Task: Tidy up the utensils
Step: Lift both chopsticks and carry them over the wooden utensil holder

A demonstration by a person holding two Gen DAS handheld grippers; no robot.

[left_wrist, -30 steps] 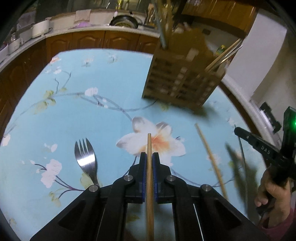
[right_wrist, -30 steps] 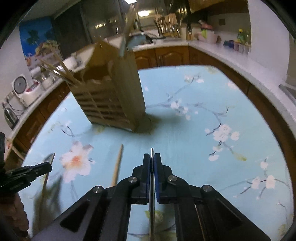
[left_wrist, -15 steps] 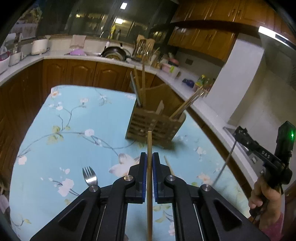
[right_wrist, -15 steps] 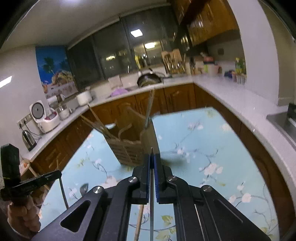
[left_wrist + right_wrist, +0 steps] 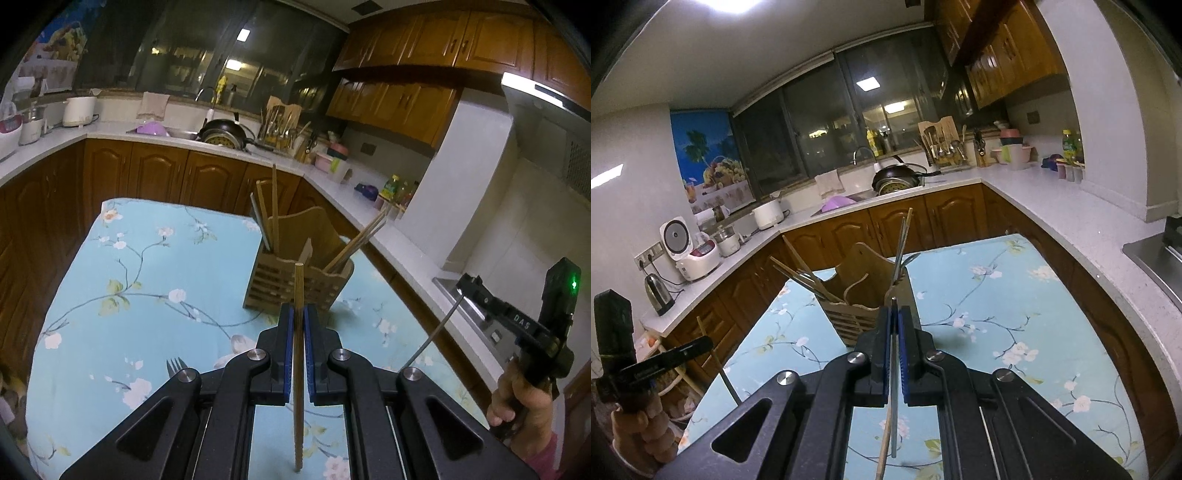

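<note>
Both grippers have risen from the table (image 5: pixel 155 258): your left gripper (image 5: pixel 299 347) clamps a wooden chopstick (image 5: pixel 298 295), your right gripper (image 5: pixel 894 347) apparently a metal one (image 5: pixel 894 369); next, lower each tip-down into the holder (image 5: pixel 295 280)

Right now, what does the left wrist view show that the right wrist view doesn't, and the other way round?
Only the left wrist view shows the fork lying on the tablecloth, and the left gripper shut on a wooden chopstick.

Only the right wrist view shows the right gripper shut on a thin metal chopstick, a loose wooden chopstick on the cloth below it, and the rice cooker on the counter.

Both show the wooden utensil holder on the floral tablecloth, with chopsticks already standing in it.
</note>
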